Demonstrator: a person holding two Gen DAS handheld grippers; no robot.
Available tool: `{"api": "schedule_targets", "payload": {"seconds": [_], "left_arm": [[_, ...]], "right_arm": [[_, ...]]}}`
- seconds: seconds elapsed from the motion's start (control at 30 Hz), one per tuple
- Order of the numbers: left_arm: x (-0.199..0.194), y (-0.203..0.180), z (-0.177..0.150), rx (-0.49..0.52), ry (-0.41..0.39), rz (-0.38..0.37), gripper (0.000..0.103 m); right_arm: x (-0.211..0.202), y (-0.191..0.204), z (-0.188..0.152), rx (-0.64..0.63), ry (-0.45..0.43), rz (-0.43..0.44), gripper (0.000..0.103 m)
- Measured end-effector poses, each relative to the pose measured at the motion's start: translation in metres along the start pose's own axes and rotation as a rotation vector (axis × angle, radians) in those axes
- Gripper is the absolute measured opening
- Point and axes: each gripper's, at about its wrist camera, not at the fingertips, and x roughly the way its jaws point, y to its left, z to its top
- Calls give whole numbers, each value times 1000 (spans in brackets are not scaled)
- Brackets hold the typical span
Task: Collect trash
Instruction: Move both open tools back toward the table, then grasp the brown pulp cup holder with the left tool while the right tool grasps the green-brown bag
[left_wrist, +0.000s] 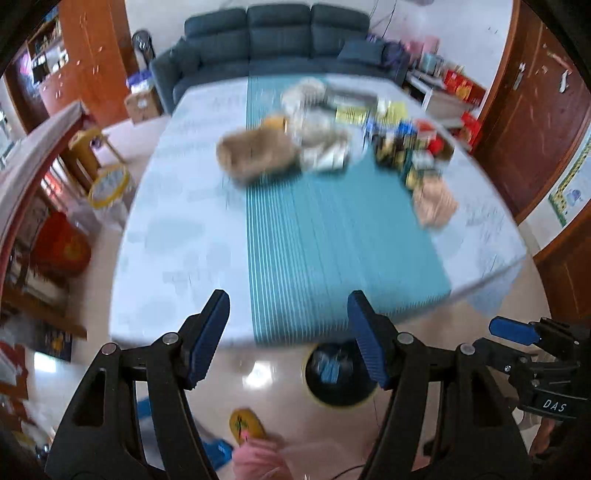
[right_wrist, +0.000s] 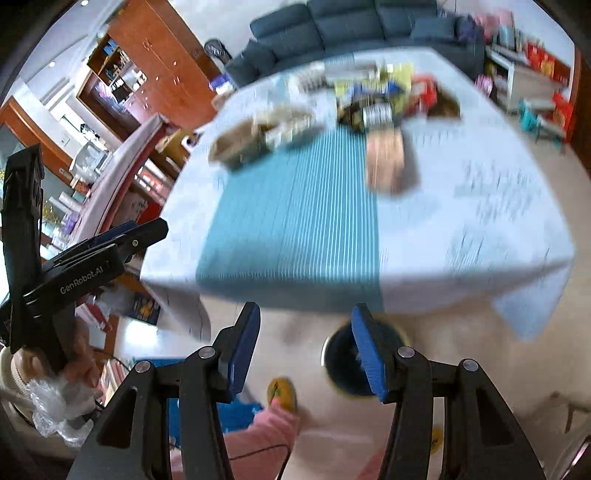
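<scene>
Teal striped runner (left_wrist: 325, 236) down the middle of a pale tablecloth (left_wrist: 184, 229); both views motion-blurred.

Item 1: trash pile (left_wrist: 332, 136), clustered at the far end of the table near a dark sofa (left_wrist: 277, 40). Contents: a tan paper bag (left_wrist: 255, 155), crumpled wrappers, coloured cartons, 1 loose brown piece (left_wrist: 434, 201) lying apart toward the right edge. Blur hides finer detail.

Item 2: black bin with yellow rim (left_wrist: 338, 373), on the floor just below the near table edge.

Item 3: left gripper (left_wrist: 288, 336), fingers spread, nothing between them, off the near edge.

Item 4: right gripper (right_wrist: 303, 347), fingers spread, likewise empty, above the bin.

Risks, judged:
- Pile well apart from both grippers; a long reach over the cloth could drag it or the runner.
- Light wrappers may slip from the pads or pull neighbours along.
- Tight clustering invites pinching 2 pieces at once, or kept goods rather than trash.
- Bin partly under the table edge; a release from too far back could miss it.
</scene>
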Motion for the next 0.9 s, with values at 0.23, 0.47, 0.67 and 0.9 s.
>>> {"api": "schedule_targets", "payload": {"seconds": [0.23,0.47,0.67,0.9], "left_arm": [[-8,20,74,-13,-46,-10,64],[27,47,128,-60,-26,11,64],[89,81,160,-157,76,-2,64],[160,100,171,-213,172,-12,64]], "right_arm": [[-14,-7,79,17,-87,-90,56],[37,-33,145,65,-60,-139,61],[90,-55,171,95,-25,-202,61],[122,-73,177,146,26,-229,61]]}}
